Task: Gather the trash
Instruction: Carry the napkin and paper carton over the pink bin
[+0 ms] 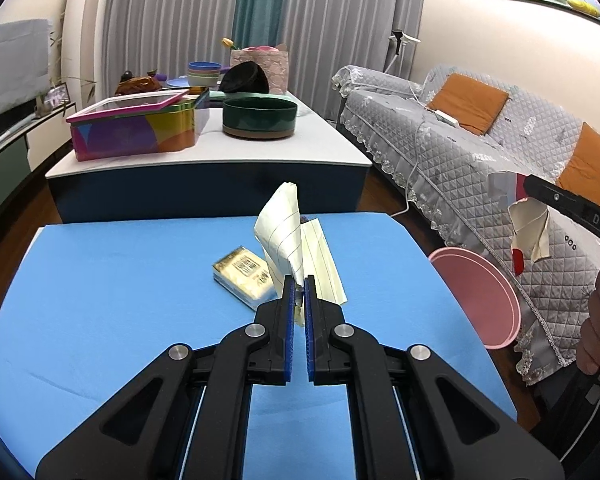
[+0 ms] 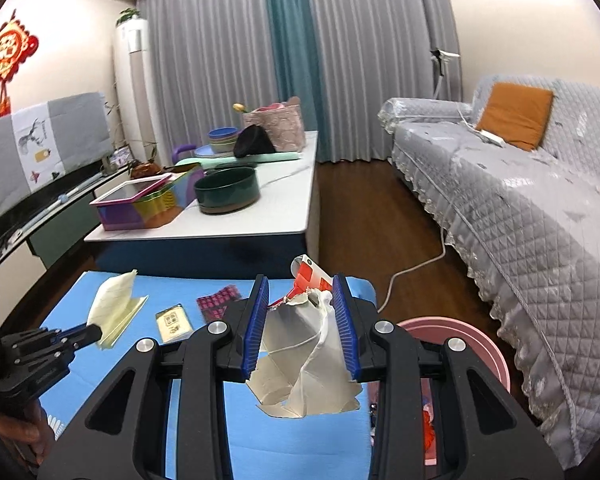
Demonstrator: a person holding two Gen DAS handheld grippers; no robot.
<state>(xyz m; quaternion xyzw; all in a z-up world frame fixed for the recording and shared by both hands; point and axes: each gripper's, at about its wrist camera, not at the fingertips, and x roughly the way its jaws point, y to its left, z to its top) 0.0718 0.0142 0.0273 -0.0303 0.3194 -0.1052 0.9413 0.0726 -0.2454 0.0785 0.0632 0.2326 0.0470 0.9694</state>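
Observation:
My left gripper (image 1: 299, 285) is shut on a folded sheet of lined yellow paper (image 1: 284, 236) and holds it above the blue table (image 1: 100, 300). It also shows in the right wrist view (image 2: 94, 330) with the paper (image 2: 114, 304). My right gripper (image 2: 300, 292) is shut on a torn red and white carton (image 2: 304, 360), held near the table's right edge beside the pink bin (image 2: 480, 344). In the left wrist view the carton (image 1: 528, 228) hangs above the pink bin (image 1: 476, 296). A small white and gold box (image 1: 242, 276) lies on the table.
A red blister pack (image 2: 216, 304) lies on the blue table beyond the small box (image 2: 174, 322). A white coffee table (image 1: 320, 136) behind carries a colourful tin (image 1: 132, 132), a dark green bowl (image 1: 260, 118) and stacked bowls. A grey covered sofa (image 2: 520, 200) runs along the right.

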